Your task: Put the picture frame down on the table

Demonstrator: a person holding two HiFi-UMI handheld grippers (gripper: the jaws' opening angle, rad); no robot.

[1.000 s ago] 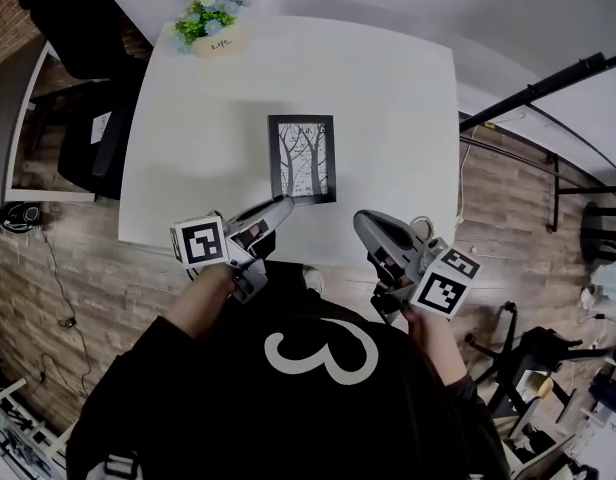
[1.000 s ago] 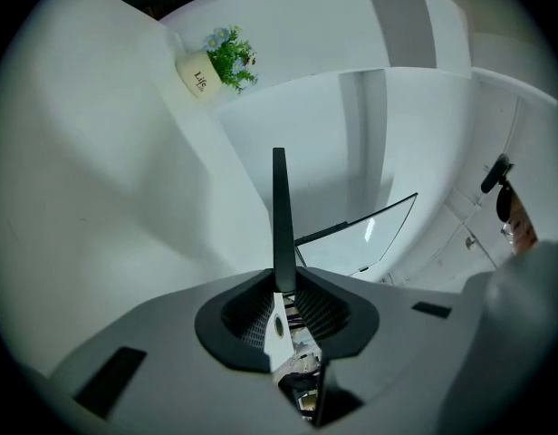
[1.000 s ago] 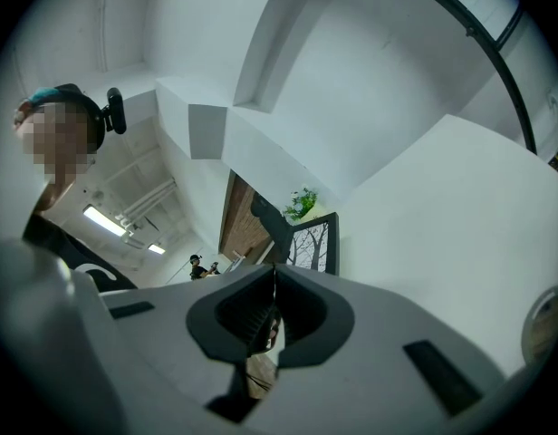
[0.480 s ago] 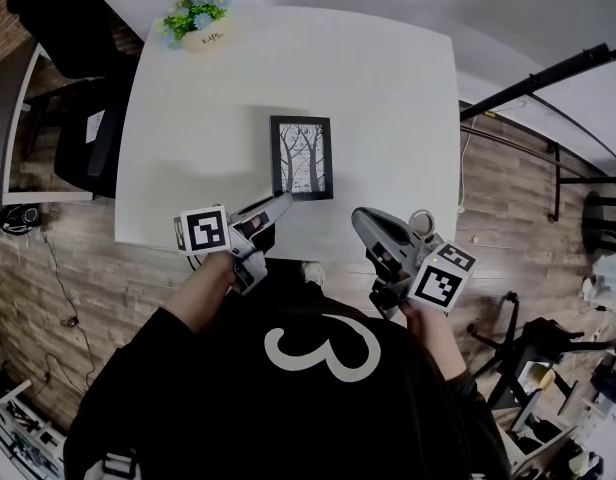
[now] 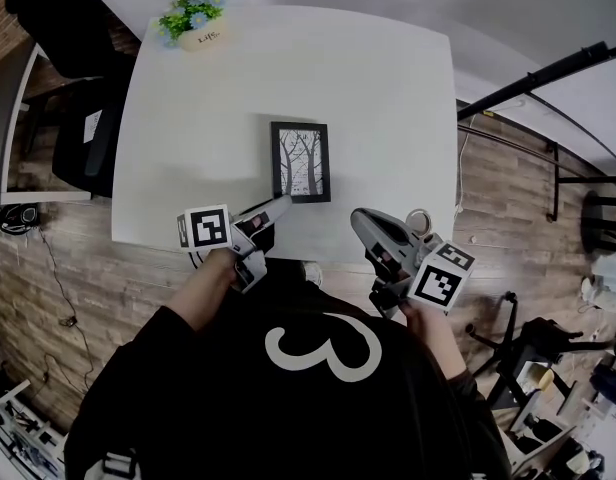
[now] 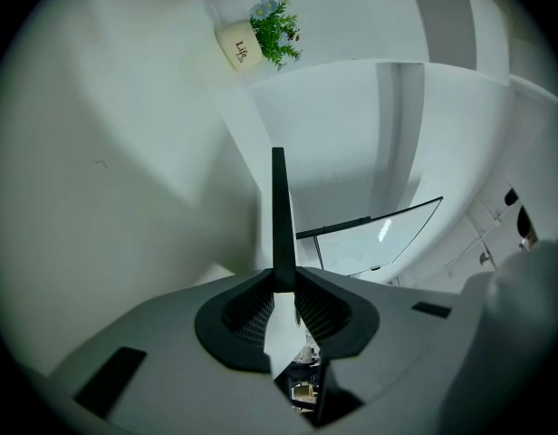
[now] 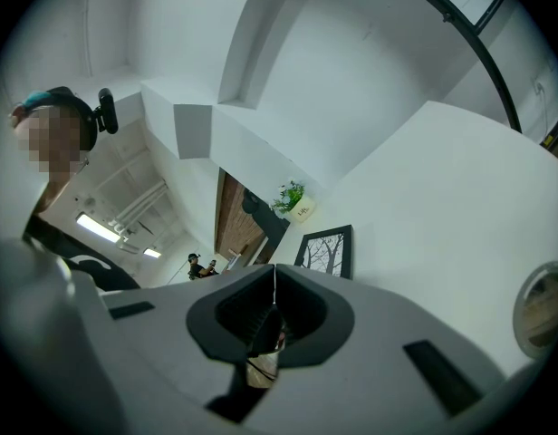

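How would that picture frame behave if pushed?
Probably stiff: the frame shows straight edges while the left gripper pinches its thin rim. Likely fragile, since its front looks glazed and reflective. Flat-sided, so it should slide, not roll.

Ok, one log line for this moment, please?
left claw: shut on picture frame | right claw: shut, empty | frame: over table

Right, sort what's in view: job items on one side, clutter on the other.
Job:
picture frame, its edge clamped in the left tool
table

Lying about:
flower pot
tape roll
black chair
right tool, shut, empty
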